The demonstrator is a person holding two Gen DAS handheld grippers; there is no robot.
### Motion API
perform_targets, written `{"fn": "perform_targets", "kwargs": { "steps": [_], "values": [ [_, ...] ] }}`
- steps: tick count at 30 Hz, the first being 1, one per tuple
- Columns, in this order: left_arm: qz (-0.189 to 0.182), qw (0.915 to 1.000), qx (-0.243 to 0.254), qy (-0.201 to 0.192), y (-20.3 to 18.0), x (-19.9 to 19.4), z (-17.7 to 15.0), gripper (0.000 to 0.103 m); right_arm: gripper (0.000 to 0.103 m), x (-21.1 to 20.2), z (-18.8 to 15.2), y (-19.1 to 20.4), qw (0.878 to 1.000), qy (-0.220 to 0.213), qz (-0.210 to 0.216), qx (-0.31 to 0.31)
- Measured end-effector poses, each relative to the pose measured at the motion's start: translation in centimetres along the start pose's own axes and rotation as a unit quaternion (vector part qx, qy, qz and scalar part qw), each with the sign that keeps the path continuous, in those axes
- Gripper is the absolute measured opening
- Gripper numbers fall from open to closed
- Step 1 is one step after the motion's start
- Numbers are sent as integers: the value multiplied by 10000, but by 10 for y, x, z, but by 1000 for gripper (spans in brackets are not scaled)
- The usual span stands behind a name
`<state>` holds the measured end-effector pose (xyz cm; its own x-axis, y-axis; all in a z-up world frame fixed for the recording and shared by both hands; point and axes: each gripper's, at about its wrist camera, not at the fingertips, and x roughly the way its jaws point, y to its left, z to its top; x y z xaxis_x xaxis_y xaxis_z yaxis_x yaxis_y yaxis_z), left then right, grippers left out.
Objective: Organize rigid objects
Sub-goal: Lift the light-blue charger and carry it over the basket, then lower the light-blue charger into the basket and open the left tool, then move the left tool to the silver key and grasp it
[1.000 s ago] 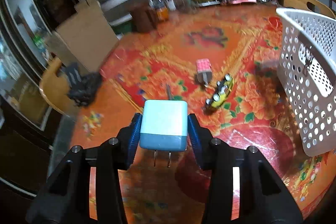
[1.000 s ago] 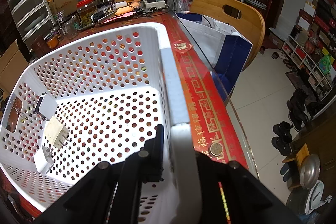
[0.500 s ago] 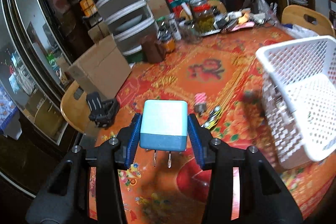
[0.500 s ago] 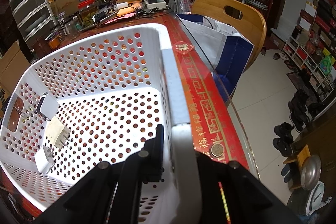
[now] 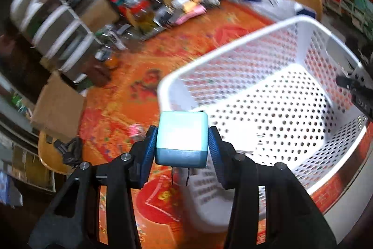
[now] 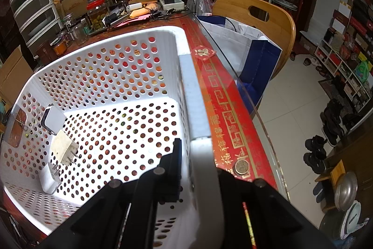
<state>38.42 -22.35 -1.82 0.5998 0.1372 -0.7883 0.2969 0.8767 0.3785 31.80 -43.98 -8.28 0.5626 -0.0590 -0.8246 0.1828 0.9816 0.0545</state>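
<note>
My left gripper (image 5: 181, 146) is shut on a light blue plug adapter (image 5: 181, 139), prongs pointing down, held in the air just over the near left corner of the white perforated basket (image 5: 233, 55). My right gripper (image 6: 200, 160) is shut on the basket's right rim (image 6: 193, 95). Inside the basket three white plug adapters lie by the left wall: one at the top (image 6: 53, 119), a yellowed one (image 6: 64, 149) and one at the bottom (image 6: 50, 177). The right gripper's tip (image 5: 356, 90) shows at the basket's far side in the left wrist view.
The table (image 5: 149, 78) has an orange-red floral cover. A pink toy (image 5: 136, 130) lies left of the basket. Jars and clutter (image 6: 98, 15) line the back. A wooden chair (image 6: 254, 13) with a bag stands to the right. A coin (image 6: 242, 166) lies by the table edge.
My left gripper has risen and swung right with the blue adapter, from over the table to over the basket's corner. The right gripper and basket have stayed put.
</note>
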Motion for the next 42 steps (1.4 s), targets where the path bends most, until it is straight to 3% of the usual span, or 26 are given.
{"fn": "perform_targets", "kwargs": {
  "steps": [6, 18, 24, 33, 35, 37, 39, 42],
  "values": [
    [27, 9990, 146, 423, -28, 32, 14, 41, 8, 0, -1, -1, 10000, -6, 37, 10],
    [-239, 9961, 297, 801, -51, 71, 0, 41, 8, 0, -2, 0, 9999, -36, 93, 20],
    [-395, 9944, 297, 929, -58, 79, -4, 41, 8, 1, -2, 0, 9999, -37, 93, 24],
    [-504, 9949, 287, 823, -60, 79, -2, 42, 8, 1, -1, 1, 9999, -35, 95, 29],
    [-519, 9953, 288, 767, -59, 75, -3, 46, 8, 1, -1, 1, 9999, -40, 95, 34],
    [-330, 9971, 358, 579, -57, 65, -3, 70, 8, 1, -1, 2, 10000, -27, 72, 22],
    [-174, 9988, 397, 236, -51, 46, -4, 81, 8, 1, 0, 3, 10000, -23, 66, 18],
    [-263, 9990, 295, -189, -27, 5, -9, 81, 8, 2, 0, 2, 10000, -6, 69, 18]
  ]
}}
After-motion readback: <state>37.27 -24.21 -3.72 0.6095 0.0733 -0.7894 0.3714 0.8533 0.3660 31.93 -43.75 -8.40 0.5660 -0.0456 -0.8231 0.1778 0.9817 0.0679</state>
